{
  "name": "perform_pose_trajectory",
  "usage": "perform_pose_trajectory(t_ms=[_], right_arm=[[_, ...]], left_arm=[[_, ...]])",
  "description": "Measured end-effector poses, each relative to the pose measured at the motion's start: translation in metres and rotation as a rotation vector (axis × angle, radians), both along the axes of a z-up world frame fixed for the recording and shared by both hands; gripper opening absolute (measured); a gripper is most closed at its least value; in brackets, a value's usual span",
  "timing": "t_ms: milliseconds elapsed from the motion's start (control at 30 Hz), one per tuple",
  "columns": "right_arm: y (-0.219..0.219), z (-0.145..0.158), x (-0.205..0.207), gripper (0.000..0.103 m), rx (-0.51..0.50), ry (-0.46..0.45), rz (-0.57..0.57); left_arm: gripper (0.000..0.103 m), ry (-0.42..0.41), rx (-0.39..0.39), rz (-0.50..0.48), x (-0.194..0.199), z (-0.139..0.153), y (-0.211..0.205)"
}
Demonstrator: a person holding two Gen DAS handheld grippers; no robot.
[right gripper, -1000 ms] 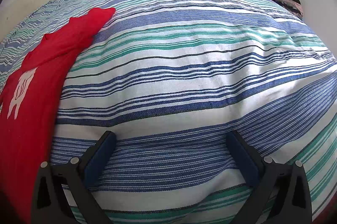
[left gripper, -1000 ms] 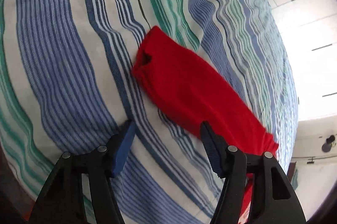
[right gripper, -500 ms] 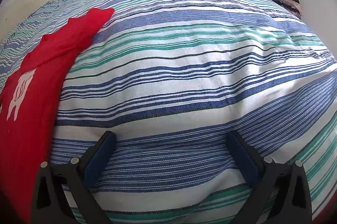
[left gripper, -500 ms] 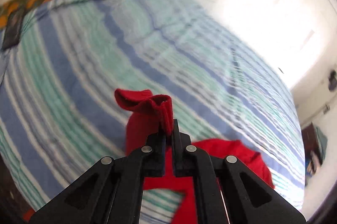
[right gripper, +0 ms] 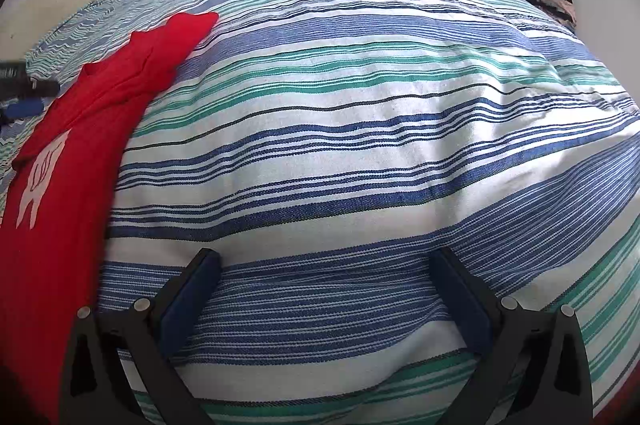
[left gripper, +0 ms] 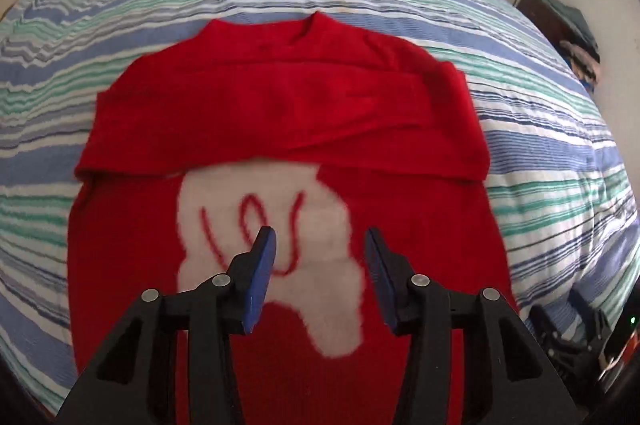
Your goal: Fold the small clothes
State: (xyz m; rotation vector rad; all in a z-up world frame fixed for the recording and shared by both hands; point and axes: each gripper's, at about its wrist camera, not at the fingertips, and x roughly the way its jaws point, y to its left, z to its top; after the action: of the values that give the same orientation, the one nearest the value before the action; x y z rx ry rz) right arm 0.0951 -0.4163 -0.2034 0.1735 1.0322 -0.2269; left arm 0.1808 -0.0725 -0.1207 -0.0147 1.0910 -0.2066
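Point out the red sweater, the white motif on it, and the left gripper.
red sweater (left gripper: 280, 97): left wrist view, on the sleeve folded across the chest.
white motif (left gripper: 320, 225): left wrist view, on its pale middle, right of the red squiggle.
left gripper (left gripper: 320, 249): left wrist view, midway between the open blue fingertips.

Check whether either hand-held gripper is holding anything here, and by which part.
Nothing is held. The left hand-held gripper hangs open above the red knit sweater; the right hand-held gripper is open over the striped bedspread.
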Motion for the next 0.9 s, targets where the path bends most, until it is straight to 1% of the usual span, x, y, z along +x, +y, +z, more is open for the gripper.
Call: perform_pose_trajectory(t_ms=[33, 67, 133, 200, 233, 300, 333, 367, 400, 433, 500, 567, 600, 633, 667, 700, 733, 767, 833, 900], right_arm=[[0.0, 0.0, 0.0, 0.103, 0.0, 0.0, 0.001], [0.0, 0.0, 0.0, 0.103, -0.001, 0.001, 0.001], [0.0, 0.0, 0.0, 0.103, -0.004, 0.002, 0.001], [0.001, -0.001, 0.001, 0.103, -0.006, 0.003, 0.0], [0.001, -0.001, 0.001, 0.103, -0.008, 0.003, 0.0], [0.002, -0.001, 0.002, 0.103, -0.012, 0.003, -0.001], [0.002, -0.001, 0.002, 0.103, -0.014, 0.003, -0.001], [0.003, -0.001, 0.003, 0.103, -0.015, 0.001, -0.001], [0.003, -0.002, 0.003, 0.103, -0.017, -0.001, -0.001], [0.004, -0.002, 0.003, 0.103, -0.018, -0.003, -0.002], [0.004, -0.002, 0.002, 0.103, -0.021, -0.007, -0.002], [0.005, -0.002, 0.002, 0.103, -0.025, -0.011, -0.002], [0.006, -0.002, 0.002, 0.103, -0.026, -0.012, -0.002], [0.006, -0.002, 0.002, 0.103, -0.027, -0.014, -0.003], [0.006, -0.002, 0.001, 0.103, -0.027, -0.015, -0.003], [0.007, -0.002, 0.001, 0.103, -0.027, -0.016, -0.003], [0.007, -0.002, 0.001, 0.103, -0.027, -0.017, -0.003], [0.007, -0.002, 0.001, 0.103, -0.027, -0.016, -0.003], [0.006, -0.002, 0.001, 0.103, -0.027, -0.016, -0.003], [0.007, -0.003, 0.001, 0.103, -0.027, -0.017, -0.003]], left_arm=[[0.049, -0.005, -0.015, 0.037, -0.006, 0.003, 0.02], [0.049, -0.013, -0.023, 0.09, -0.008, 0.006, 0.048], [0.049, -0.027, -0.013, 0.211, -0.004, 0.008, 0.105], [0.047, -0.021, 0.036, 0.306, 0.0, 0.002, 0.147], [0.047, -0.016, 0.067, 0.327, 0.002, -0.002, 0.16], [0.048, -0.03, 0.112, 0.299, 0.008, -0.004, 0.171], [0.05, -0.038, 0.114, 0.262, 0.007, -0.006, 0.171], [0.056, -0.045, 0.1, 0.215, 0.009, -0.007, 0.168], [0.066, -0.052, 0.087, 0.17, 0.009, -0.009, 0.163], [0.069, -0.057, 0.092, 0.14, 0.013, -0.014, 0.157], [0.071, -0.064, 0.15, 0.112, 0.022, -0.024, 0.142], [0.071, -0.06, 0.213, 0.127, 0.046, -0.039, 0.134], [0.066, -0.061, 0.235, 0.148, 0.055, -0.044, 0.132], [0.056, -0.06, 0.245, 0.174, 0.063, -0.049, 0.132], [0.004, -0.05, 0.246, 0.205, 0.07, -0.054, 0.139], [0.003, -0.023, 0.22, 0.245, 0.072, -0.059, 0.147], [0.003, -0.029, 0.187, 0.291, 0.068, -0.059, 0.158], [0.003, -0.035, 0.169, 0.32, 0.062, -0.06, 0.165], [0.003, -0.034, 0.164, 0.316, 0.054, -0.065, 0.169], [0.006, -0.044, 0.188, 0.294, 0.049, -0.07, 0.167]])
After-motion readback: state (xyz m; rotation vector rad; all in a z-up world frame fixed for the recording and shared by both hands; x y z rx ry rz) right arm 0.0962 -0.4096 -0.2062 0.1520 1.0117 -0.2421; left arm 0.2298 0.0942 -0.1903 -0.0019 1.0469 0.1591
